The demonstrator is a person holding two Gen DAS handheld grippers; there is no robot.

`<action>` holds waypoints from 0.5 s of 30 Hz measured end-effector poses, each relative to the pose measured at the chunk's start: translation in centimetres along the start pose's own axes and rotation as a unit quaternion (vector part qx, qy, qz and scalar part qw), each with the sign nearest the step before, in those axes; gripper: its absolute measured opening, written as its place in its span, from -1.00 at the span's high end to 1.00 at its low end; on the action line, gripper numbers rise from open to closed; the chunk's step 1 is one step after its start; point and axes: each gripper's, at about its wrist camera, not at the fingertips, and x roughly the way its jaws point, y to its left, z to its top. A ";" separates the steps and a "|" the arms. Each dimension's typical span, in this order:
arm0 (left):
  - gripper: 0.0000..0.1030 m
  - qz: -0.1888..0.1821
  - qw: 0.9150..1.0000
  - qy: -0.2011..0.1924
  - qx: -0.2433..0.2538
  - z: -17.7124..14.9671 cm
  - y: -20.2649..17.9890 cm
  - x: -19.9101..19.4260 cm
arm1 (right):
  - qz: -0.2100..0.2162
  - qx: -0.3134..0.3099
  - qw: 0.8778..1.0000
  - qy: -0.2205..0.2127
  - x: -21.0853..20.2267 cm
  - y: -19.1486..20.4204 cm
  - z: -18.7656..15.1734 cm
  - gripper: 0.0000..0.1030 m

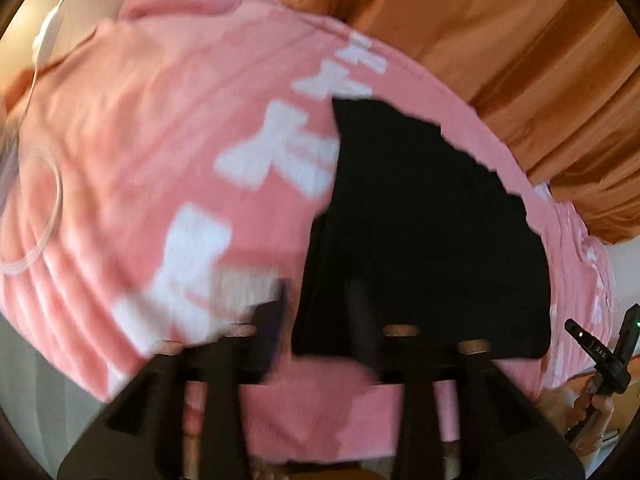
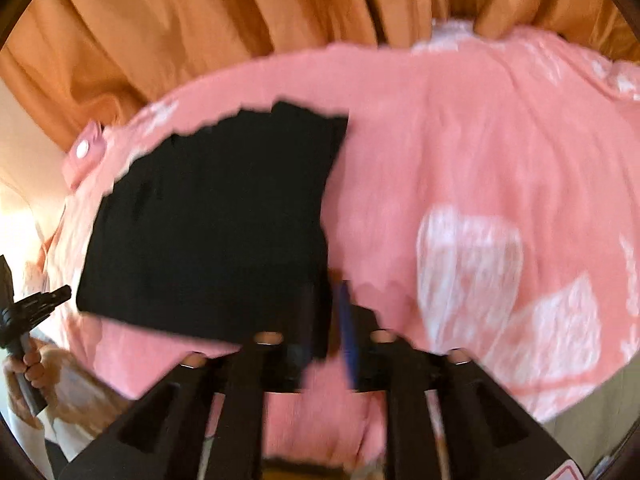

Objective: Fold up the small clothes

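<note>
A flat black knitted cloth garment lies mid-frame on the pink bow-print blanket. It looks soft, light and limp; pinch a corner. Left gripper and right gripper both gape, empty.

A bedroom: pink bedspread and orange curtains.

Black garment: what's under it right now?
The black garment lies flat on the pink bedspread, which shows on all sides. Anything between them is covered and cannot be seen.
</note>
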 end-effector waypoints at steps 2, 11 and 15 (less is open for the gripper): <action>-0.18 -0.019 0.999 -0.029 -0.004 2.1 -0.7 -0.2 | 0.001 -0.003 1.000 -0.018 0.6 -0.1 2.3 0.07; 0.01 -0.053 0.999 0.004 -0.012 7.1 -3.5 8.6 | 0.026 -0.006 0.999 -0.020 8.3 0.3 8.4 0.11; 0.80 -0.042 0.999 -0.002 0.005 6.1 -3.8 9.3 | 0.038 -0.027 0.999 -0.010 9.1 0.8 7.7 0.89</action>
